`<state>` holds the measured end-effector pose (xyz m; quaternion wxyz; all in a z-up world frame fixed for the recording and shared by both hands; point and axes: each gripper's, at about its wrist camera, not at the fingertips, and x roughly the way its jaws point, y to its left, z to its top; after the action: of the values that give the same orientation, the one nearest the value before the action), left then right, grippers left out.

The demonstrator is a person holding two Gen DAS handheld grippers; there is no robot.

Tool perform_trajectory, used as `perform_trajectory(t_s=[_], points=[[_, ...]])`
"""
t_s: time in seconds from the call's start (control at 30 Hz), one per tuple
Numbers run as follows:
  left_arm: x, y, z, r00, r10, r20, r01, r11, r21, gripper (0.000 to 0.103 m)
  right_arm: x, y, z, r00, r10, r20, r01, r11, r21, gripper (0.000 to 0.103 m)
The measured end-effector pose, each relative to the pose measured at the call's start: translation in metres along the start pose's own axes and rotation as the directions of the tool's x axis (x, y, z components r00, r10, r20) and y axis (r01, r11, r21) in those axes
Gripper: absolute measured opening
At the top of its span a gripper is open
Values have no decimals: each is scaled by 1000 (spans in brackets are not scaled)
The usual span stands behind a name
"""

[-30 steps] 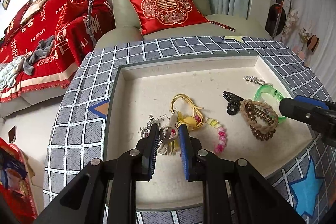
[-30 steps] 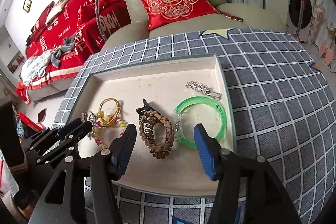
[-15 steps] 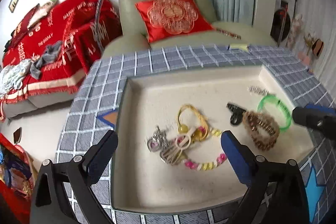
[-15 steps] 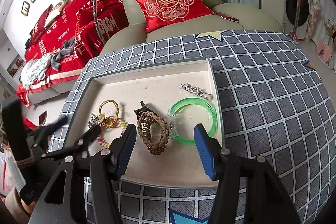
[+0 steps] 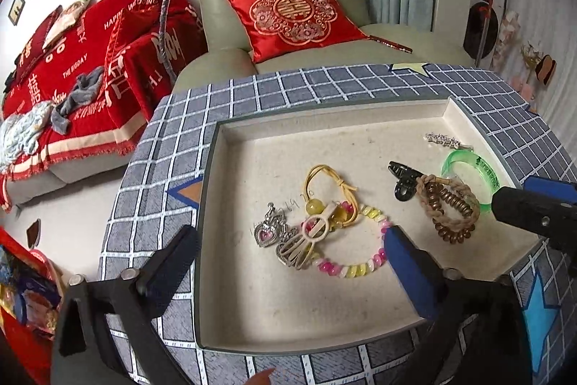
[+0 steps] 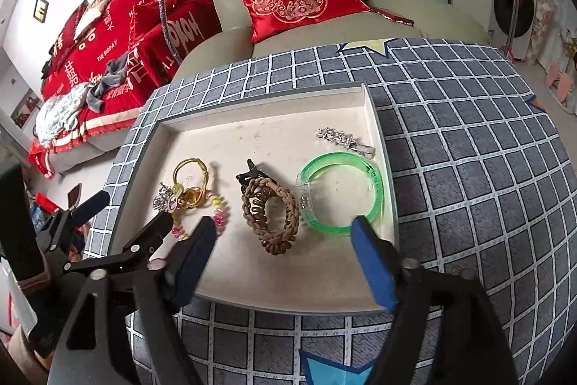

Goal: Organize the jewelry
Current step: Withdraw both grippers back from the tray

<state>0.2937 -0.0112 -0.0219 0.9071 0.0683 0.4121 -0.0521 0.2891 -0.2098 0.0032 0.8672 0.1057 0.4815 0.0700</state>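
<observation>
Since 1 s ago, left gripper let go of the tangled cluster it was pinching; jaws now spread wide, nothing between pads, cluster lying loose just ahead of them. Right gripper jaws have just been opening too, wide now, empty; braided brown bracelet sits just ahead between its fingers, green bangle by the right fingertip. Further out: black clip, then silver hairpin near the far wall of the tray. Progress, my guess: everything's in the tray, but cluster w/ beaded bracelet & yellow cord isn't sorted yet.
</observation>
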Motion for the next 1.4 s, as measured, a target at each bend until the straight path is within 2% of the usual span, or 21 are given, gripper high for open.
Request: perform_trajectory(t_s=[0.13,0.23,0.67,0.77,1.4], points=[[0,4,0,1000,-15,-19,14,1000,-16,103,0,3,-1,1000,-13,-23,13,1000,-21,86],[-2,5,-1,999,-18,-27,18,1000,-19,103,-1,4,-3,999,-28,-29,27,999,-34,103],[-19,4,-11,998,-14,-57,14,1000,2,103,-9,9,-12,993,-71,-93,67,997,-44,103],[-27,6,-16,998,-27,-50,26,1000,-7,103,-12,9,-19,994,-60,-91,56,997,-43,103],[-60,20,-57,997,-13,-71,9,999,-51,103,-32,14,-47,990,-121,-78,114,989,-90,103]])
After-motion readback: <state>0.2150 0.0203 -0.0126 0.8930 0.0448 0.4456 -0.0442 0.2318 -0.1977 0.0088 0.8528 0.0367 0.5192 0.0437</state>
